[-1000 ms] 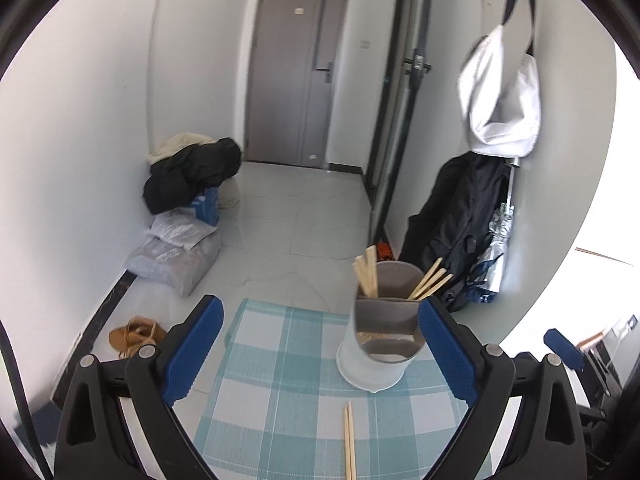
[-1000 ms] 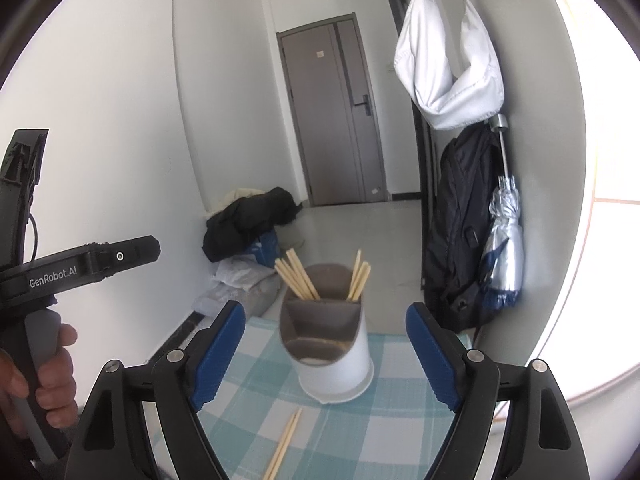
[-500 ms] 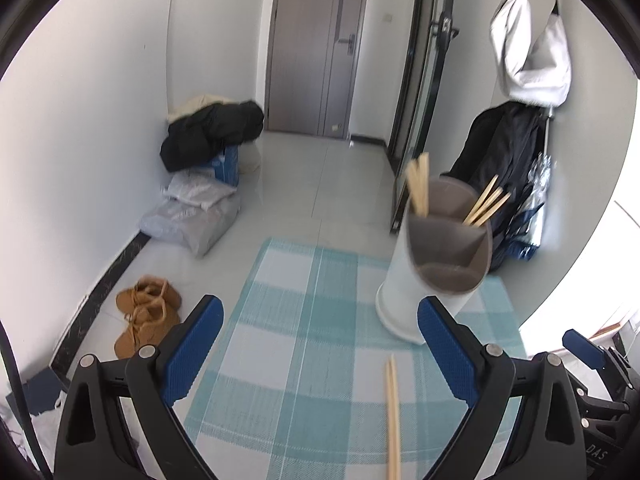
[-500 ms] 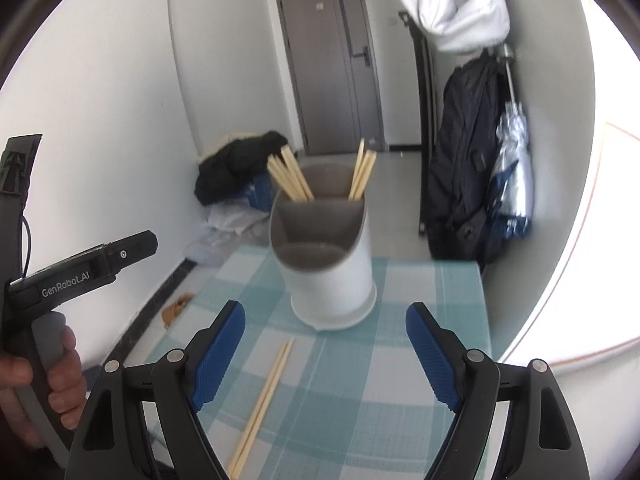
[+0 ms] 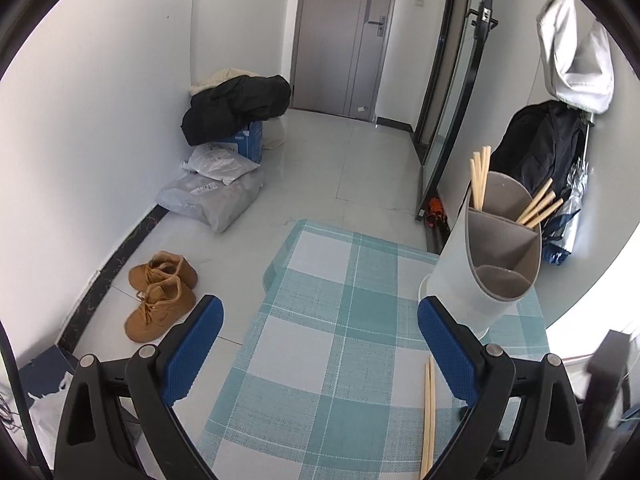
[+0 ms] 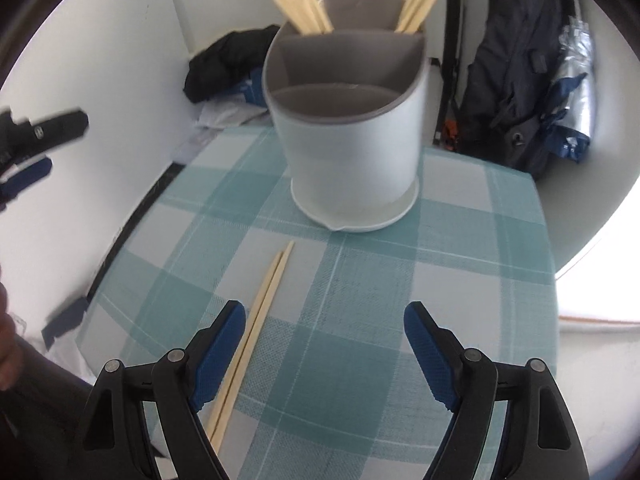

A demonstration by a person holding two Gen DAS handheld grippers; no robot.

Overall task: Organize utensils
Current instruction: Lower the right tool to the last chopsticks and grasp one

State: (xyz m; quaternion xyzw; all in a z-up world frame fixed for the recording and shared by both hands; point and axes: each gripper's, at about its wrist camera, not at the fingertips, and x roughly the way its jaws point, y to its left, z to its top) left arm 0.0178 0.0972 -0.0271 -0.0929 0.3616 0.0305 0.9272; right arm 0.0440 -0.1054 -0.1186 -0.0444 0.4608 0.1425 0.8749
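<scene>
Two loose chopsticks (image 6: 256, 328) on mat; one holder (image 6: 352, 128); both tools (image 6: 325, 354) (image 5: 320, 354) wide, empty.

A pair of tan boots (image 5: 160, 296) sits on the pale tiled floor (image 5: 340, 168) to the left, near the dark skirting. Farther along that wall a black jacket (image 5: 236, 106) is heaped over a blue box (image 5: 250, 140), with grey parcel bags (image 5: 212, 196) lying in front. A grey door (image 5: 344, 36) closes the far end, and on the right a dark backpack (image 6: 516, 76) leans beside a folded silver umbrella (image 6: 576, 80), under a white garment (image 5: 576, 56) hanging on the wall.
</scene>
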